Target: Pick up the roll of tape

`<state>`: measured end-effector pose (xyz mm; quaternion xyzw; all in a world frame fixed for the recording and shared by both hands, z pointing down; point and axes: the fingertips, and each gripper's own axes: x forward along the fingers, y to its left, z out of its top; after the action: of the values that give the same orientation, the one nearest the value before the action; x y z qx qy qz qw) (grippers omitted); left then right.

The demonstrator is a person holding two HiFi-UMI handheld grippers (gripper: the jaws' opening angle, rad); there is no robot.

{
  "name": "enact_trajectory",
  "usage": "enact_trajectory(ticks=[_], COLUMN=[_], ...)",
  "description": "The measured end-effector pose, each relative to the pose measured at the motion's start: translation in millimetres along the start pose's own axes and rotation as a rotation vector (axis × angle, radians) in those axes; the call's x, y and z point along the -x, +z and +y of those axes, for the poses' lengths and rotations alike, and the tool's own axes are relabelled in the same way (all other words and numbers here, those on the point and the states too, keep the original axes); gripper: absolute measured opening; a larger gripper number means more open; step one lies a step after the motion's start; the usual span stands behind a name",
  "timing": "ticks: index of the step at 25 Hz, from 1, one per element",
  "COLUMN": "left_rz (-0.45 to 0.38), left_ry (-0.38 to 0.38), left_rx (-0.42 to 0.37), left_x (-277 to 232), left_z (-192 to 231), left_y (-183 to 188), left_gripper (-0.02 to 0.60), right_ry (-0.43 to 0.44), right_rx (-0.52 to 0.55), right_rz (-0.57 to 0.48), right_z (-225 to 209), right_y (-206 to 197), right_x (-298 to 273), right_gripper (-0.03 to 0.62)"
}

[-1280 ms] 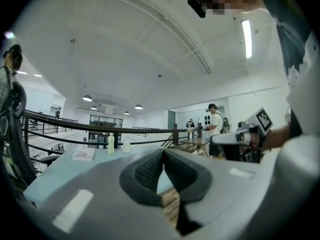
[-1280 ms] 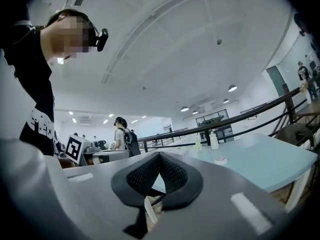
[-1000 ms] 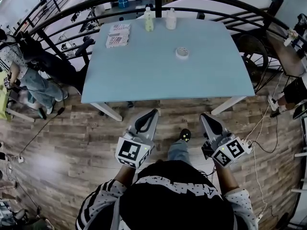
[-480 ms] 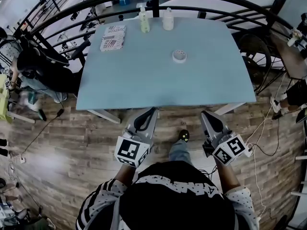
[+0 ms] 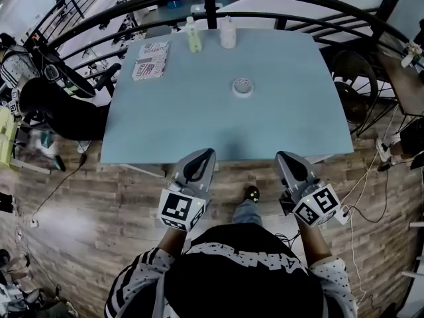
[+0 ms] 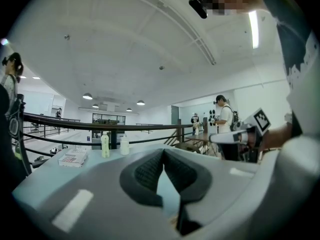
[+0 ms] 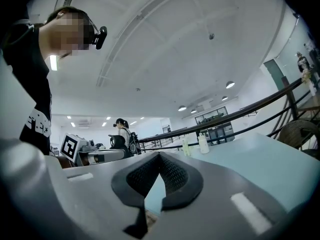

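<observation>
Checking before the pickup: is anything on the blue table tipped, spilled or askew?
Nothing stands out. The roll of tape lies flat on the table, the green bottle and the white bottle stand upright at the far edge, and the printed packet lies flat.

Roll of tape [image 5: 242, 87]: a small whitish ring lying flat with its open core facing up. It rests on the light blue table [image 5: 199, 121], past the middle toward the far edge. It stands alone, well apart from the two bottles [image 5: 228, 33] behind it.
</observation>
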<state>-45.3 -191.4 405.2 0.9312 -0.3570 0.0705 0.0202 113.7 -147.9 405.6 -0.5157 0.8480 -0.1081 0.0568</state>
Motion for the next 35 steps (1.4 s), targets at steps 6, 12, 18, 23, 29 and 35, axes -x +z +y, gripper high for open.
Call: enact_trajectory(ticks=[6, 12, 18, 23, 29, 35], left_rz=[-0.023, -0.032, -0.04, -0.041, -0.055, -0.02], left_ry=[0.011, 0.024, 0.052, 0.08, 0.091, 0.138], left_rx=[-0.01, -0.019, -0.023, -0.019, -0.01, 0.007], left_x=[-37, -64, -93, -118, -142, -149], left_z=[2, -1, 0, 4, -1, 9], left_y=[10, 20, 30, 34, 38, 30], left_gripper=[0.0, 0.0, 0.0, 0.0, 0.0, 0.0], right_ry=[0.01, 0.034, 0.069, 0.093, 0.114, 0.139], right_rx=[-0.001, 0.011, 0.024, 0.032, 0.052, 0.057], right_rz=[0.002, 0.005, 0.012, 0.027, 0.055, 0.087], right_z=[-35, -65, -97, -123, -151, -174], right_y=[8, 18, 27, 31, 28, 13], right_x=[-12, -23, -39, -51, -58, -76], right_gripper=[0.005, 0.005, 0.005, 0.005, 0.005, 0.005])
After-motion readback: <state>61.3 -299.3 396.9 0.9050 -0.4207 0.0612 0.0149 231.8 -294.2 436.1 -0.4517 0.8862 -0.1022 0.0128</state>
